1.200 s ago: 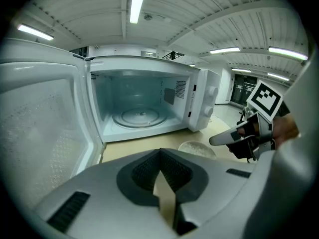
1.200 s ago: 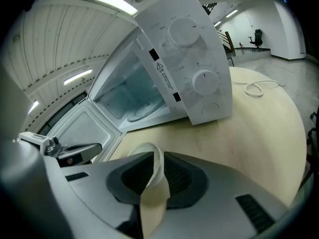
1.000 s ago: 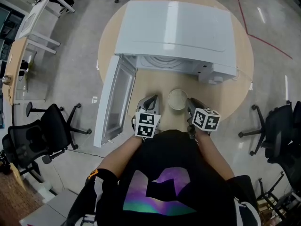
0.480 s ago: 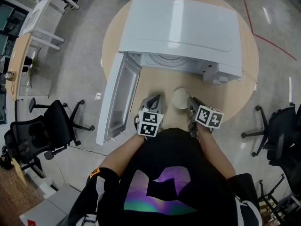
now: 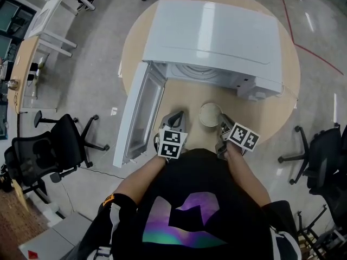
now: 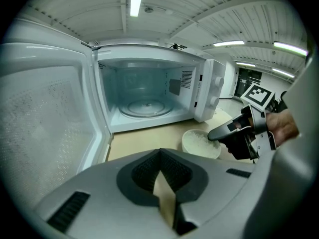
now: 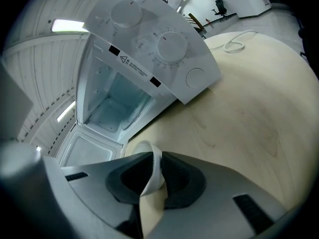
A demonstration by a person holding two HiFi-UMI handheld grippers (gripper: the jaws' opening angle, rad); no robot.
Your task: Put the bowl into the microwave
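A white bowl [image 5: 209, 114] with a white filling sits on the round wooden table [image 5: 271, 110], in front of the white microwave [image 5: 211, 37]. The microwave's door [image 5: 142, 115] is swung open to the left. Its cavity with the glass turntable [image 6: 144, 106] holds nothing. My right gripper [image 5: 222, 122] is shut on the bowl's near right rim; that rim [image 7: 155, 171] stands between its jaws. My left gripper [image 5: 176, 116] hovers left of the bowl [image 6: 199, 142], shut and holding nothing, pointing at the open cavity.
The microwave's control panel with two dials [image 7: 159, 49] is right of the cavity. A white cable [image 7: 234, 45] lies on the table to the far right. Black office chairs [image 5: 49, 145] stand on the floor to the left and at the right [image 5: 325, 156].
The head view has drifted a little. Both grippers and the bowl keep the same places relative to each other and the microwave.
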